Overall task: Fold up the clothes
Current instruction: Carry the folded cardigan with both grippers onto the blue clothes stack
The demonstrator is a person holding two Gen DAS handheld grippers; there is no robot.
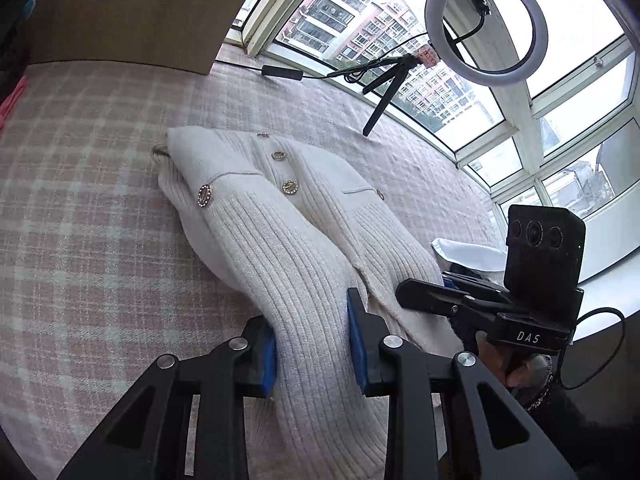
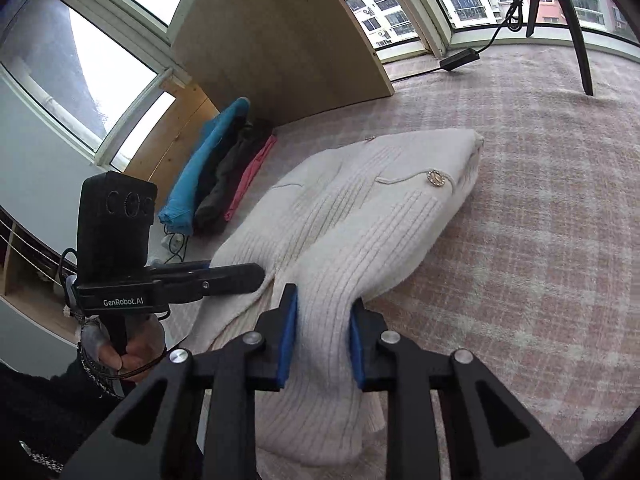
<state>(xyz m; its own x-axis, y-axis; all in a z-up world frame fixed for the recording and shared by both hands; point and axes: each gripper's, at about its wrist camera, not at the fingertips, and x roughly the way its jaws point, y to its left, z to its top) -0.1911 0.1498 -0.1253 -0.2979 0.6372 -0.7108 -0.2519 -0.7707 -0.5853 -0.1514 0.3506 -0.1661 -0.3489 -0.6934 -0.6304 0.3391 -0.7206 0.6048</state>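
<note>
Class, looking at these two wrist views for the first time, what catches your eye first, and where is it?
The cream ribbed cardigan with gold buttons lies mid-frame on the pink checked cover, its ribbed end pinched by the left gripper and right gripper. A ring light stands by the window.

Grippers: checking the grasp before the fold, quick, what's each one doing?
Left gripper: shut on the cardigan's ribbed hem.
Right gripper: shut on the cardigan's ribbed hem too.

The cardigan (image 1: 280, 248) is soft cream ribbed knit with shiny metal buttons (image 1: 204, 195). It lies on a rough woven pink-checked cloth (image 1: 100, 200). Each gripper (image 2: 323, 336) is matt black plastic with blue foam pads (image 2: 288, 336).
</note>
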